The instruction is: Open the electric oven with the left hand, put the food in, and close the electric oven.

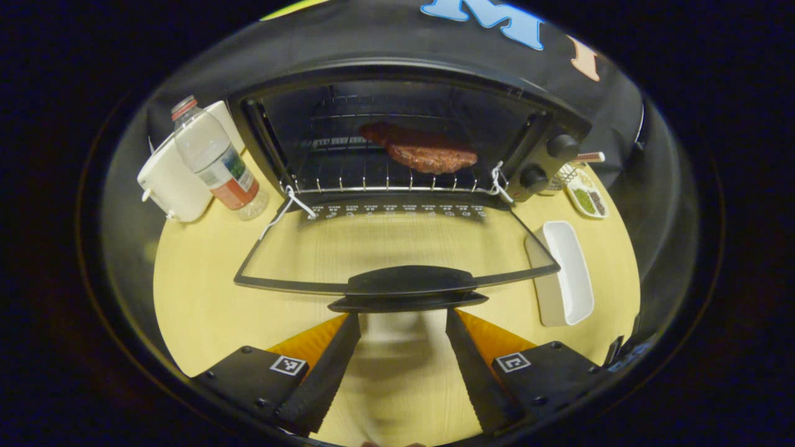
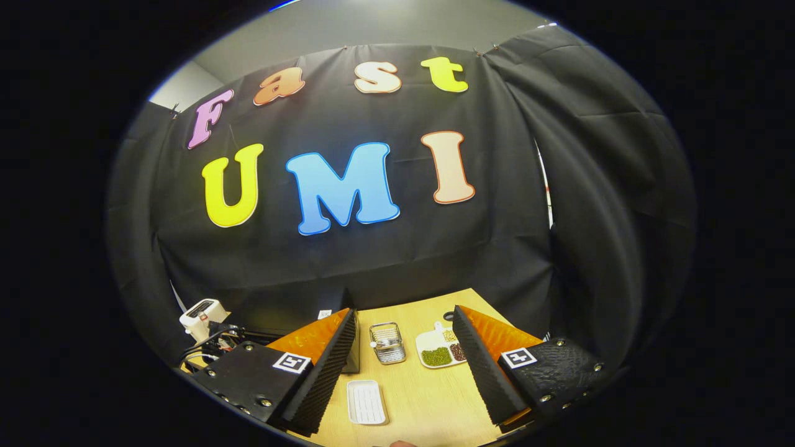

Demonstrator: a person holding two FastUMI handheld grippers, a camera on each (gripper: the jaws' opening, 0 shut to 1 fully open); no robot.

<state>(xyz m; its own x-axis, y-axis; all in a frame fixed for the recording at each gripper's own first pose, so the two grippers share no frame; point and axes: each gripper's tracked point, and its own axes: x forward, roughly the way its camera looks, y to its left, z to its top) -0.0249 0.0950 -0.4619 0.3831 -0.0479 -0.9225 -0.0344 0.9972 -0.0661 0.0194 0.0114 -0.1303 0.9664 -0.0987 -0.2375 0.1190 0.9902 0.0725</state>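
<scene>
Lying inside open electric oven [image 1: 404, 112], food [image 1: 419, 150]; left tool [image 1: 402, 323] apart.

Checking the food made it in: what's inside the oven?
A reddish-brown meat patty lies on the wire rack inside the open oven. The cavity's rear is too dark to see.

Oven [image 1: 397, 112] mouth: open, door [image 1: 397, 248] lowered flat across table [image 1: 205, 310]. Flanking obstacles: bottle [image 1: 214, 161] left, white tray [image 1: 568, 273] right. Rack: meat patty [image 1: 428, 152] right of centre.

Food [image 1: 422, 152] lies on the rack inside the oven [image 1: 407, 130], bottle [image 1: 214, 158] left.
</scene>
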